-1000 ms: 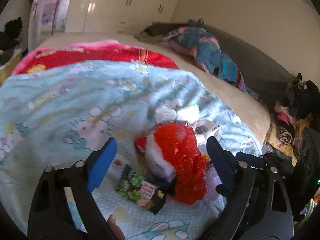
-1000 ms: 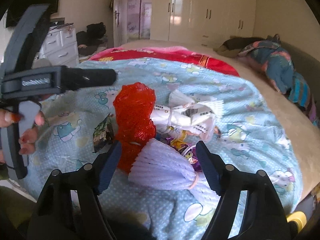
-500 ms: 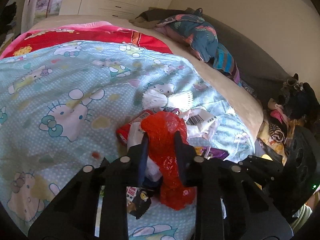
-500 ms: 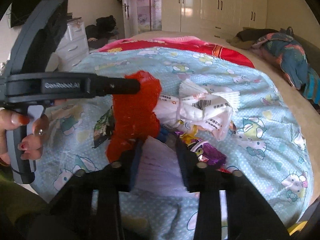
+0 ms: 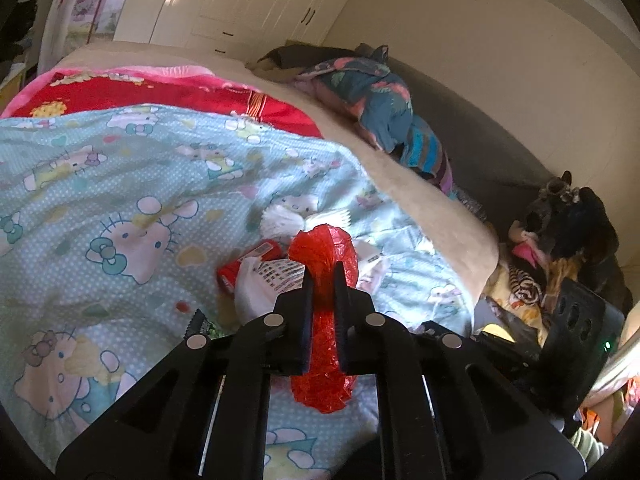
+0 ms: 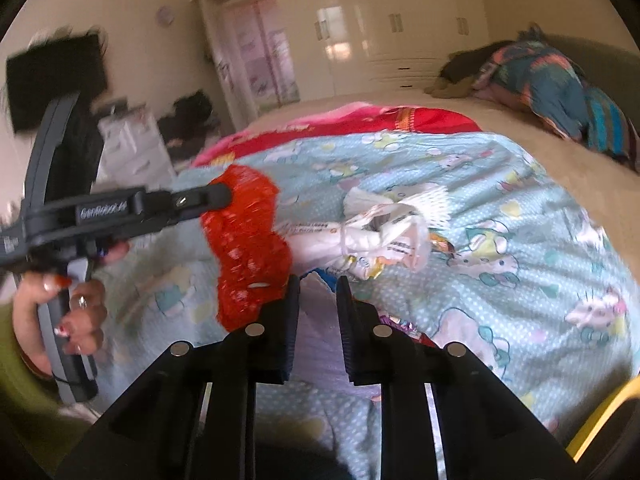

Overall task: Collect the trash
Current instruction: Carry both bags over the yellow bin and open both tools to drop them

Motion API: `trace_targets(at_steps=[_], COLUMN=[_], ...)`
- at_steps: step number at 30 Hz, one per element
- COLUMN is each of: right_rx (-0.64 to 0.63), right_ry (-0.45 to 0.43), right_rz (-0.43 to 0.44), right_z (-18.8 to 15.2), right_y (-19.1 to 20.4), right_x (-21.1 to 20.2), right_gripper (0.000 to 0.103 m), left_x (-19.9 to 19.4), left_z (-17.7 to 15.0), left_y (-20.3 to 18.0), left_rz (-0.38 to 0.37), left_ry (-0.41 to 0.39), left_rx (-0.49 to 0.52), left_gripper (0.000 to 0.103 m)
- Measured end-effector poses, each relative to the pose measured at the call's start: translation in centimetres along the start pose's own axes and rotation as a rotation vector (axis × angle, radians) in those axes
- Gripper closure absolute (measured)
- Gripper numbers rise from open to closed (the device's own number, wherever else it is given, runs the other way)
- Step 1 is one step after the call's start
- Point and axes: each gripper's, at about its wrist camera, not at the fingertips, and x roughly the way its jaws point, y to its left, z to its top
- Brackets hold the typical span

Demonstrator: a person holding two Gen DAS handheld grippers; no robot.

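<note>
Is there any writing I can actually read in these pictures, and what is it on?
"GenRobot.ai": on the side of the left gripper, blurred, so my best reading.
Black print on the white bag: too small to read.
Print on the white wrapper: blurred, unreadable.
Label on the red packet: unreadable.
Nothing else legible.

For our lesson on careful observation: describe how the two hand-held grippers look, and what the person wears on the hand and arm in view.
Each hand-held gripper is black, with angular struts, round silver pivot pins and two flat parallel fingers, seen on the left hand-held gripper and the right hand-held gripper. From the side, the left one bears white lettering on its bar. The hand has red-painted nails and a ring; the sleeve is olive green.
</note>
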Motion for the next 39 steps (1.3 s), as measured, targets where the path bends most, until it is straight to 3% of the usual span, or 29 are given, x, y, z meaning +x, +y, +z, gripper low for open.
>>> trace_targets(at_steps=[6, 22, 39], right_rx=[0.15, 0.235, 0.347], right_ry=[-0.07, -0.207, -0.306], right_rz=[0.025, -0.028, -0.169], right_z=[1.0, 3.0, -0.5], right_y=[-2.7, -5.0, -10.0], right_x=[-2.3, -7.3, -14.5], right_gripper=[0.085, 0.085, 0.085], left_x=[-1.0, -0.5, 1.0], left_z=[0.2, -1.4, -2.8], left_y=[-1.1, -5.5, -11.9], left_rz=[-0.01, -0.073, -0.179], left_ry=[-0.023, 0.014, 0.057], left_rx=[0.031, 0.119, 0.219], left_gripper=[0.098, 0.098, 0.098])
